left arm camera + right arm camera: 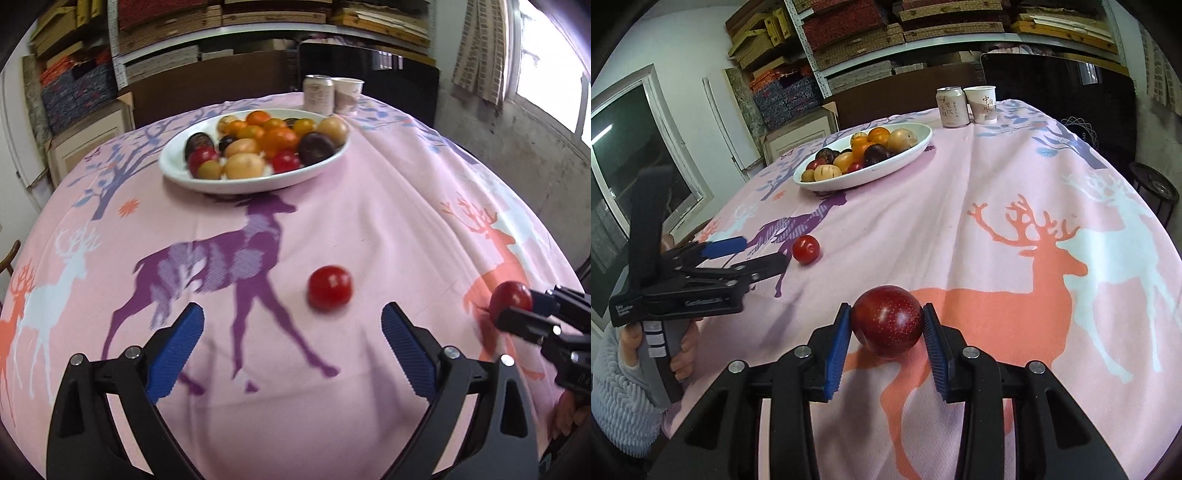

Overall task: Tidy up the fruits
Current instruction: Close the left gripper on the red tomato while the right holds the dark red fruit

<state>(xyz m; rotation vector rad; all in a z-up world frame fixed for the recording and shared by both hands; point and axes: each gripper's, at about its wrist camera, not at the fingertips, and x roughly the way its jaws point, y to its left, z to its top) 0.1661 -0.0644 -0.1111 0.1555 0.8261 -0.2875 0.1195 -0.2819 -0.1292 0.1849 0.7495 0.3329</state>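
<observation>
A white oval plate at the far side of the table holds several orange, yellow, red and dark purple fruits. A small red fruit lies loose on the pink cloth. My left gripper is open, with the small red fruit just ahead of its fingers and a little right. My right gripper is shut on a dark red plum, held low at the cloth on the right.
A drink can and a paper cup stand behind the plate at the table's far edge. Shelves of boxes fill the back wall. The pink deer-print cloth covers the round table.
</observation>
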